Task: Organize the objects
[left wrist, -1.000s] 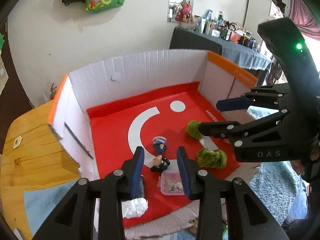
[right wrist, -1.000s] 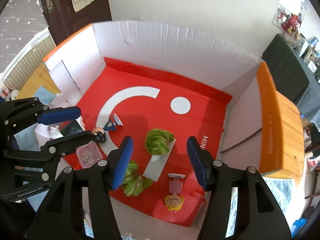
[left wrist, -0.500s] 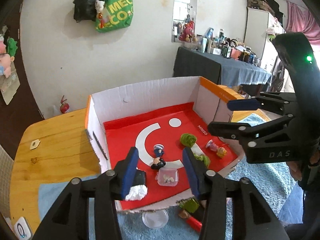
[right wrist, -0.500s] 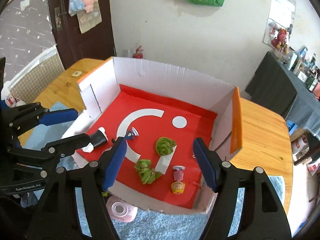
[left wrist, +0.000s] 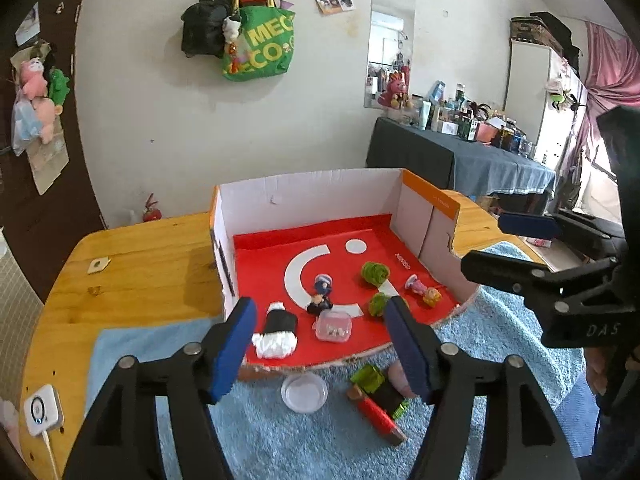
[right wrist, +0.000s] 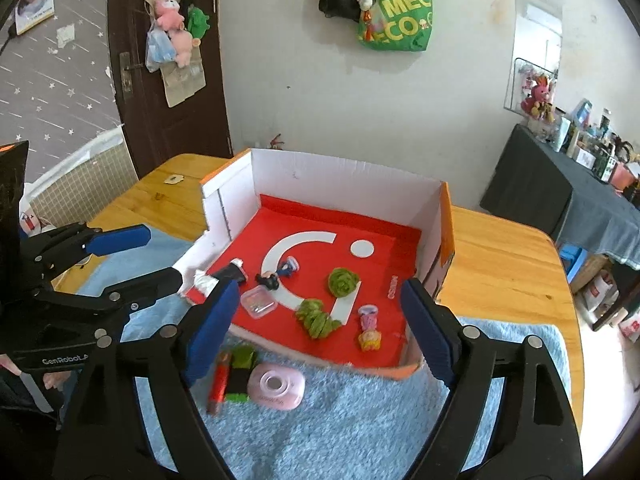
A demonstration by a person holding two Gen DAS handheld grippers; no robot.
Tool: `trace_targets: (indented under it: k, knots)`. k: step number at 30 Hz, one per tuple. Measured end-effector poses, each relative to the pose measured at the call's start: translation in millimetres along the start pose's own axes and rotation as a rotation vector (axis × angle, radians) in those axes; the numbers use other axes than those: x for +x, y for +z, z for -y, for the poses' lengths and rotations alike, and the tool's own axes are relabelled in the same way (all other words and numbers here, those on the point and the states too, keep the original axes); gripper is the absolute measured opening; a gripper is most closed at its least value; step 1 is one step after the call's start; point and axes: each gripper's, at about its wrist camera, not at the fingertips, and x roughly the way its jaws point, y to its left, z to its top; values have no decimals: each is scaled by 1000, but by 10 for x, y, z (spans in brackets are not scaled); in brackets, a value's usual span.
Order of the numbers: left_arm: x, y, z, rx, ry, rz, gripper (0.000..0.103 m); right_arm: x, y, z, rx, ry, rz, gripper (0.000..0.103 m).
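An open cardboard box point(left wrist: 304, 196) with a red floor is seen on the wooden tabletop point(left wrist: 152, 264), its near edge lying on a blue fluffy mat point(right wrist: 360, 412). Both grippers are held above the mat, short of the box. The left gripper point(left wrist: 320, 344) is empty, its fingers point(left wrist: 234, 344) spread and opening. The right gripper point(right wrist: 316, 330) is likewise empty, its fingers point(right wrist: 428, 328) opening wide.

Inside the box, beyond both pairs of fingers and untouched, are a black-and-white roll point(left wrist: 277, 334), a small clear case point(left wrist: 334, 327), a dark figurine point(left wrist: 321, 292), two green tufts point(right wrist: 343, 281), and a pink-and-yellow doll point(right wrist: 369, 330).

On the mat, near the box, lie a clear lid point(left wrist: 304, 392), a red and green item point(left wrist: 378, 398), and what appears to be a pink round case point(right wrist: 276, 387).
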Motion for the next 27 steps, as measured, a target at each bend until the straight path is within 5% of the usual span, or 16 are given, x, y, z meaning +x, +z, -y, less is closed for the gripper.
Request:
trace_targets:
  k: [27]
  knots:
    - [120, -972, 43, -120, 52, -97, 77, 149, -930, -127, 108, -52, -12, 84]
